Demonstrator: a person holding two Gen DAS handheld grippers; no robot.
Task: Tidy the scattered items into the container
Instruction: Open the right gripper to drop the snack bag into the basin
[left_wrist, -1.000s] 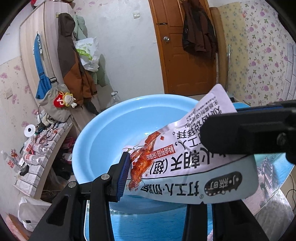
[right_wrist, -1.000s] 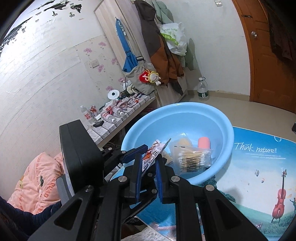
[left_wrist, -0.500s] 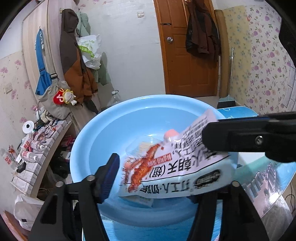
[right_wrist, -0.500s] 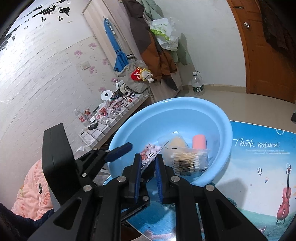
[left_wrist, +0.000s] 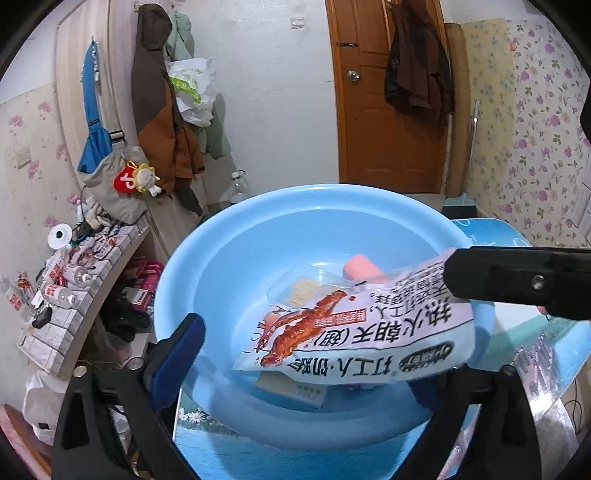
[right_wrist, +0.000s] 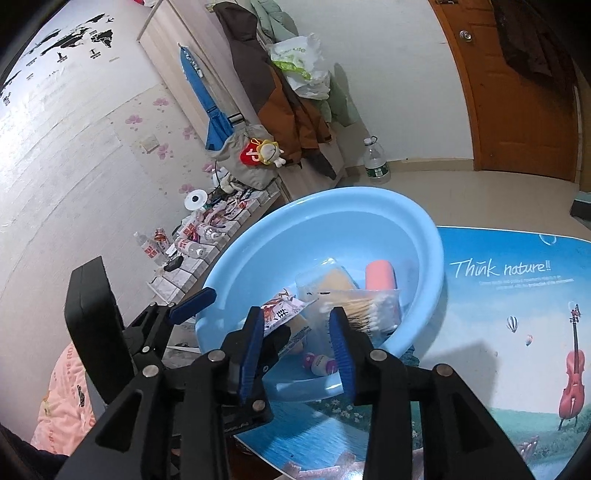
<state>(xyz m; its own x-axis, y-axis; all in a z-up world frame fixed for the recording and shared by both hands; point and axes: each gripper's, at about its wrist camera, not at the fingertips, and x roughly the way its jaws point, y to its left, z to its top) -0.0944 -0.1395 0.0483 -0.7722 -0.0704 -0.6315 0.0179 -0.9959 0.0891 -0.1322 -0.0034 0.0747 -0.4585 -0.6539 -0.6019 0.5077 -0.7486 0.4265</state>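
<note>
A light blue basin (left_wrist: 229, 280) stands on the table; it also shows in the right wrist view (right_wrist: 369, 214). A white snack packet (left_wrist: 354, 339) with a red chicken-wing picture hangs over the basin, free of both grippers; in the right wrist view the packet (right_wrist: 282, 314) lies against my right gripper's left finger. My left gripper (left_wrist: 306, 354) is open, its jaws wide at either side of the packet. My right gripper (right_wrist: 297, 341) is open above the basin's near rim. In the basin lie a bag of cotton swabs (right_wrist: 369, 306), a pink cylinder (right_wrist: 380, 275) and a yellow-filled clear bag (right_wrist: 332, 278).
The table carries a blue nature-print mat (right_wrist: 509, 317). A cluttered low shelf (right_wrist: 207, 229) stands at the left. A water bottle (right_wrist: 376, 162) stands on the floor by the wall. A wooden door (left_wrist: 388, 110) is behind. Pink bedding (right_wrist: 62, 398) lies low left.
Both grippers have opened. The snack packet, held by both a second ago, has been let go and has dropped lower over the basin.
</note>
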